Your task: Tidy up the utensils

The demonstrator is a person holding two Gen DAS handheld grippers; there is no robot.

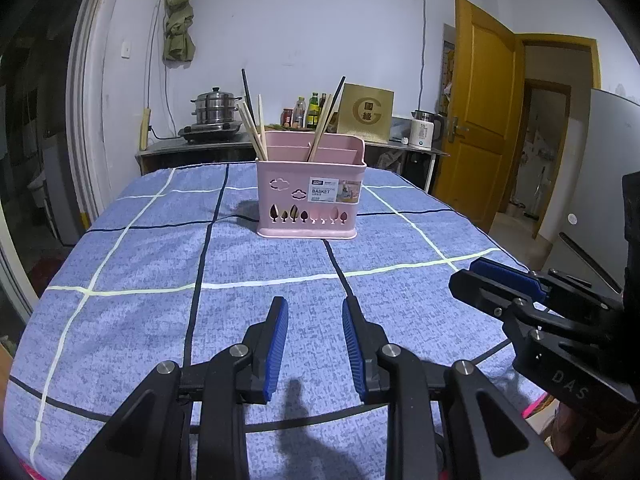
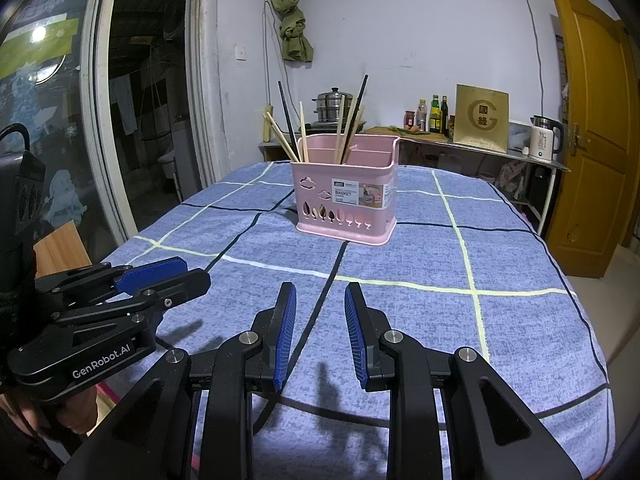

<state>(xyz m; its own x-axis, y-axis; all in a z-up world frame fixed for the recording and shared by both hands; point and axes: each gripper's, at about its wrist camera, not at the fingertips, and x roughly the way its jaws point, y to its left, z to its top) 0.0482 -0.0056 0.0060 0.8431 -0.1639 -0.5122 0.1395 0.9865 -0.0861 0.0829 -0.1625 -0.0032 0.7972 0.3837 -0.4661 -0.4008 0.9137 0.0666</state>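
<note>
A pink utensil basket (image 1: pixel 280 204) (image 2: pixel 316 220) stands upright on the far middle of the table. Several wooden chopsticks (image 1: pixel 253 134) (image 2: pixel 282 136) and two black ones (image 1: pixel 247 89) (image 2: pixel 285 104) stick out of its compartments, leaning outward. My left gripper (image 1: pixel 315 307) (image 2: pixel 191 272) hovers low over the near part of the cloth, open, with nothing between its blue pads. My right gripper (image 2: pixel 320 292) (image 1: pixel 466 272) sits beside it to the right, also open and holding nothing. Both are well short of the basket. No loose utensils show on the cloth.
A blue checked cloth (image 1: pixel 160 264) (image 2: pixel 500 248) covers the table. Behind it a counter holds a steel steamer pot (image 1: pixel 214 106), bottles (image 1: pixel 314 110), a gold box (image 1: pixel 366 114) and a white kettle (image 1: pixel 424 130). A yellow door (image 1: pixel 480 112) stands at the right, a glass sliding door (image 2: pixel 52 128) at the left.
</note>
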